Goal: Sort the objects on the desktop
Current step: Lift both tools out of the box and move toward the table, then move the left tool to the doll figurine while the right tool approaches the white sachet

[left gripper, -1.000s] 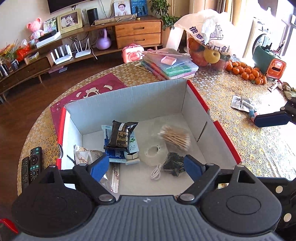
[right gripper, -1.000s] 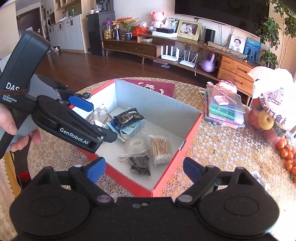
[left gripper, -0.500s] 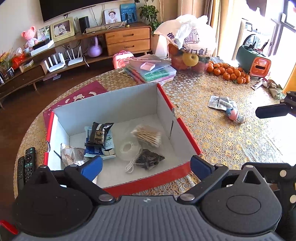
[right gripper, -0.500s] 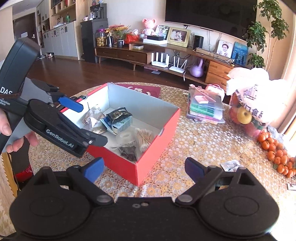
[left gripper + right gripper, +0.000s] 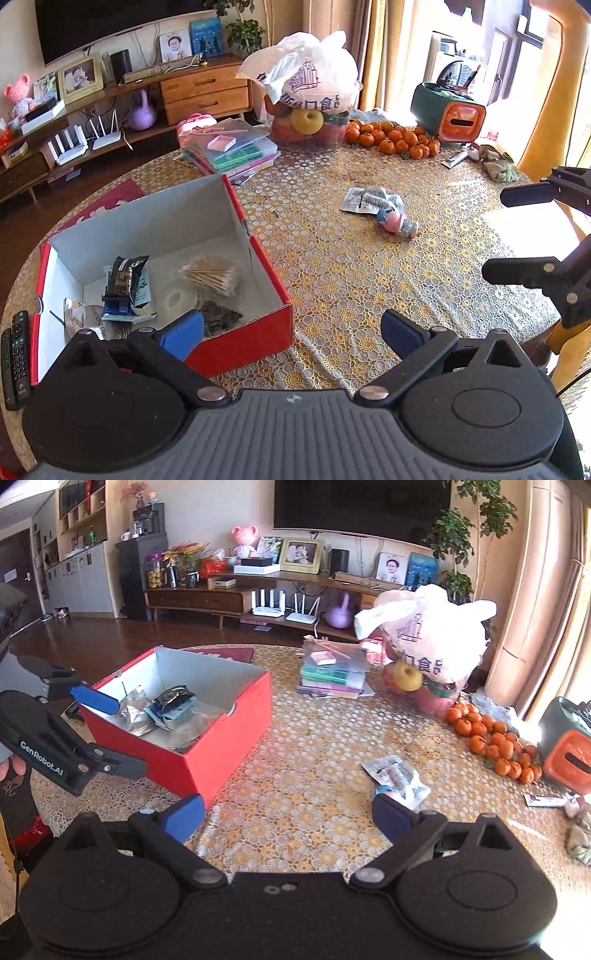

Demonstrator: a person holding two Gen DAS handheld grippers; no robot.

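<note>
A red cardboard box [image 5: 243, 347] with a white inside sits at the table's left. It holds a bag of cotton swabs [image 5: 212, 275], a dark snack packet [image 5: 123, 275], a tape roll [image 5: 177, 299] and a silver packet [image 5: 79, 317]. A white packet [image 5: 369, 197] and a small pink and blue toy [image 5: 393, 221] lie on the gold tablecloth right of the box. My left gripper [image 5: 291, 332] is open and empty by the box's near right corner. My right gripper [image 5: 288, 818] is open and empty, with the packet [image 5: 397, 775] just beyond its right finger and the box [image 5: 221, 746] ahead on the left.
Two remotes [image 5: 14, 354] lie left of the box. At the back stand stacked plastic cases [image 5: 232, 149], a bagged fruit bowl [image 5: 310, 96], several oranges [image 5: 395, 138] and a green and orange container [image 5: 450, 114]. The table edge runs close on the right.
Both grippers have drawn back from over the box and swung right. The box now lies to the left, and the packet and toy have come into fuller view. Both stay open.
</note>
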